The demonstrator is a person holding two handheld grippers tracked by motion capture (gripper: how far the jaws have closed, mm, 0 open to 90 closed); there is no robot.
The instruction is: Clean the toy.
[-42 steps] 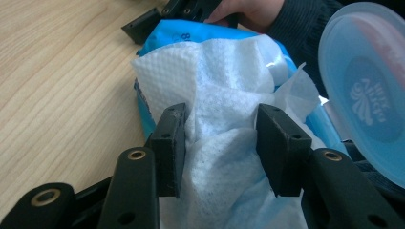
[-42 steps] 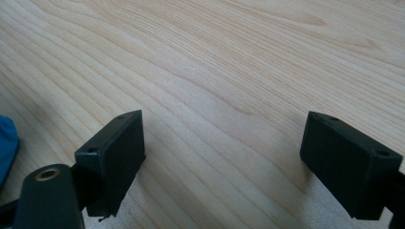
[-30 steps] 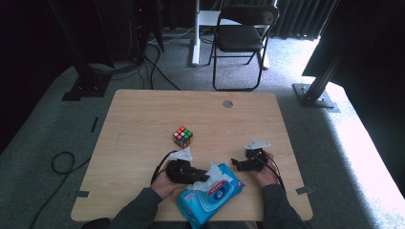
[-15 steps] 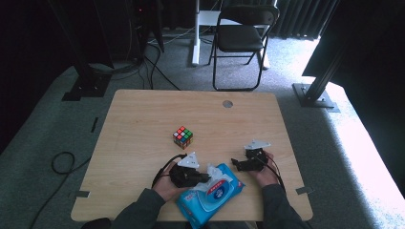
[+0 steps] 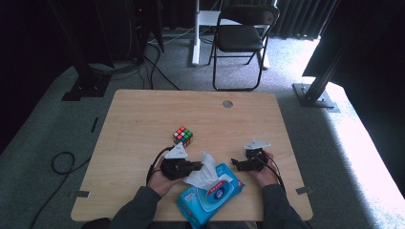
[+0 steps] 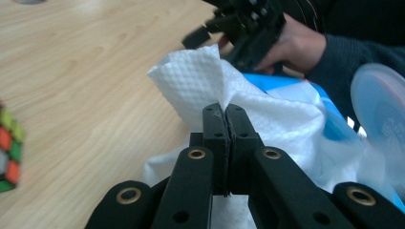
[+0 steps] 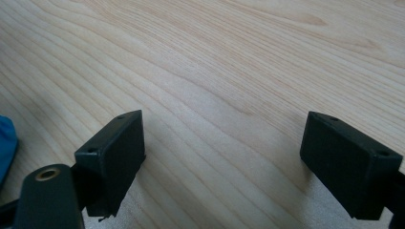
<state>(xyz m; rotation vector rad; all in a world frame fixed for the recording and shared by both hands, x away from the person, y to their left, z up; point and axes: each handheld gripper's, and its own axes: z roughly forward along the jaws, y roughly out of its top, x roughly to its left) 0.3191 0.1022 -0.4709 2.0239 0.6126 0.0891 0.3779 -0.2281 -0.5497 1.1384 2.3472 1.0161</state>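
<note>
A blue wet-wipe pack [image 5: 210,196] lies at the table's near edge with its lid [image 6: 379,107] flipped open. A white wipe [image 5: 203,172] [image 6: 205,81] rises out of it. My left gripper [image 5: 197,166] [image 6: 224,112] is shut on that wipe, just left of the pack. Right of the pack, my right gripper [image 5: 237,163] [image 7: 222,150] rests low over bare wood, open, with nothing between its fingers. The pack's blue edge [image 7: 5,143] peeks in at the left of the right gripper view.
A Rubik's cube [image 5: 183,135] [image 6: 8,148] sits on the wooden table [image 5: 143,114] beyond my left hand. A round cable hole [image 5: 228,103] marks the far edge. A folding chair [image 5: 241,38] and stand legs [image 5: 315,93] occupy the floor behind.
The left gripper has pulled the white wipe up and out of the pack, so more of it stands above the opening. The right gripper has stayed in place.
</note>
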